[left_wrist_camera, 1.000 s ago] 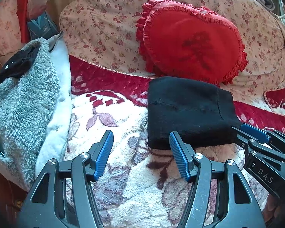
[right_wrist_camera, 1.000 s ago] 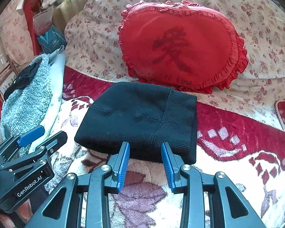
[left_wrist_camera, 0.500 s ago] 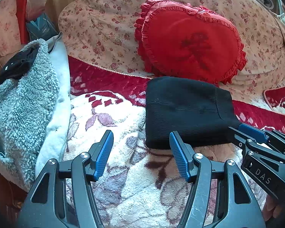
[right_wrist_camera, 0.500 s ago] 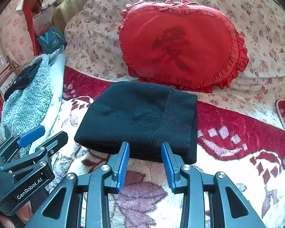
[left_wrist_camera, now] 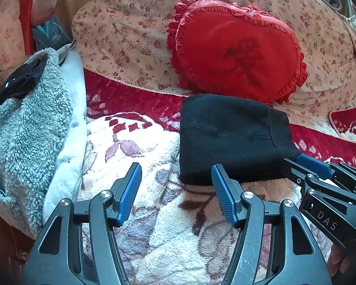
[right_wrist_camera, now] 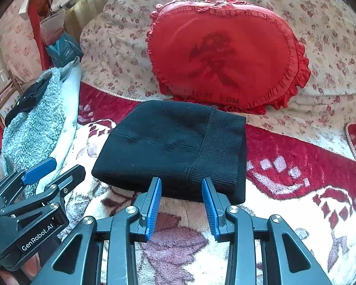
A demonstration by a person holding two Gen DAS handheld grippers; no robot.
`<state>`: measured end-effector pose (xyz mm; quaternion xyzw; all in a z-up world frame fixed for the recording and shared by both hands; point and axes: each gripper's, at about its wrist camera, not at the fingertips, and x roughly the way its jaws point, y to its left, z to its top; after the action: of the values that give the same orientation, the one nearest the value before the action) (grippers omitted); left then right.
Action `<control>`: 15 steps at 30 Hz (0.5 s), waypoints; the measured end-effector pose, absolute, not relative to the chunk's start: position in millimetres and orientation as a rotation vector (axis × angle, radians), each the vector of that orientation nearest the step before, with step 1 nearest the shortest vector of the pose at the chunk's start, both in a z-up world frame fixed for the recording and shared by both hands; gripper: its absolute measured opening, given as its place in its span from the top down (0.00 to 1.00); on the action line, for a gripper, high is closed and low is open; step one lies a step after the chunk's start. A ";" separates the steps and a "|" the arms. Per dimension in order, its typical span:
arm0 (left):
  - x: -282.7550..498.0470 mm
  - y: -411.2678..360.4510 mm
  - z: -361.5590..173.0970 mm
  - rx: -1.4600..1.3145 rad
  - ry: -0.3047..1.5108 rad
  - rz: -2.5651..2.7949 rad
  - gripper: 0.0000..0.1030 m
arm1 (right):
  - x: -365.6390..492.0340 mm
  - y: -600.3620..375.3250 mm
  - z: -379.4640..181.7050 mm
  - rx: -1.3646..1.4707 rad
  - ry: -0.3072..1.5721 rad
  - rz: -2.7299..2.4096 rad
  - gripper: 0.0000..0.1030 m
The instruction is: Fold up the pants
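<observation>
Floral bedding covers the bed [left_wrist_camera: 135, 38], with a plush red-and-white blanket [left_wrist_camera: 154, 225] over its near part. Against the far edge leans a red heart cushion [right_wrist_camera: 225, 57]. Folded black pants [right_wrist_camera: 173, 149] lie mid-blanket. Left gripper [left_wrist_camera: 176, 192] fingers stand wide, empty; right gripper [right_wrist_camera: 181, 204] fingers stand narrower, empty, at the pants' near edge.
</observation>
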<state>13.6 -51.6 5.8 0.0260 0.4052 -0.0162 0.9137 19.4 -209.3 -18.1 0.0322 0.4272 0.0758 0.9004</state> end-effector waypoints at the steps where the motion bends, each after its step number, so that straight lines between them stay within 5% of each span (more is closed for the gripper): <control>1: 13.9 -51.6 5.7 0.054 0.834 -0.034 0.41 | 18.7 -208.4 -18.4 0.068 0.886 0.156 0.67; 15: 11.8 -54.1 7.9 0.063 0.800 -0.056 0.41 | 18.3 -220.3 -16.3 0.095 0.873 0.134 0.67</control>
<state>11.8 -54.1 7.9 0.0307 0.3895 -0.0271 0.9201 18.3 -220.3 -16.3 0.0458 0.4225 0.0648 0.9029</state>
